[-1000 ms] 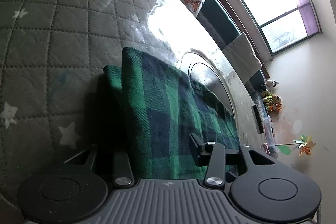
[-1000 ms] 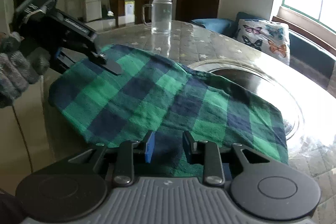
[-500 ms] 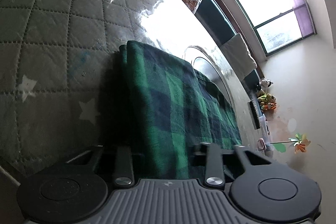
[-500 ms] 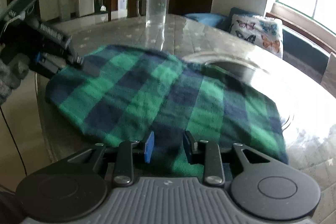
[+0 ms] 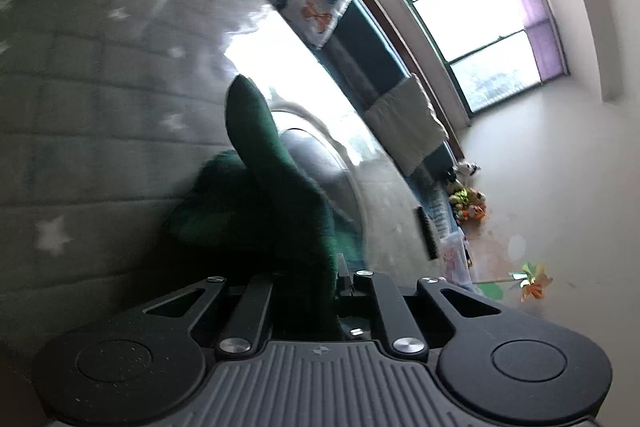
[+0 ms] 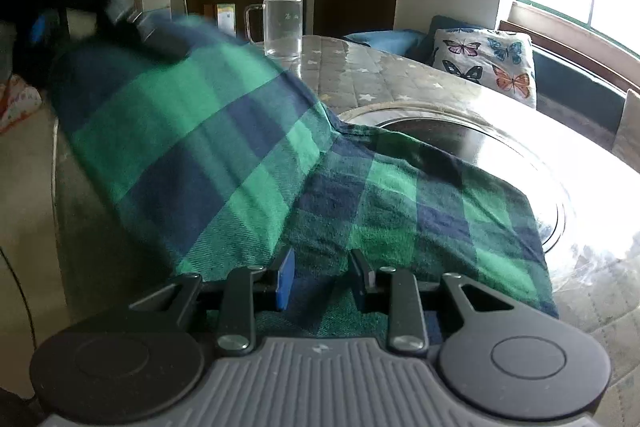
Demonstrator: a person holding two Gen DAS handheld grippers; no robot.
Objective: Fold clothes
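A green and navy plaid garment (image 6: 400, 211) lies across the table (image 6: 400, 83). Its left part (image 6: 192, 147) is raised into the air. My left gripper (image 6: 160, 39), blurred at the top left of the right wrist view, is shut on that raised corner. In the left wrist view the same cloth (image 5: 276, 195) rises dark and bunched between the fingers of the left gripper (image 5: 312, 279). My right gripper (image 6: 322, 275) sits at the garment's near edge, its fingers closed on the fabric between them.
A clear glass mug (image 6: 283, 23) stands at the far side of the star-quilted table cover (image 5: 80, 107). A round glass turntable (image 6: 500, 139) lies partly under the cloth. Behind are a butterfly cushion (image 6: 488, 63) on a bench and a window.
The left gripper has shut on the cloth's corner and lifted it up off the table, so the left part now hangs raised. The right gripper has stayed at the near edge.
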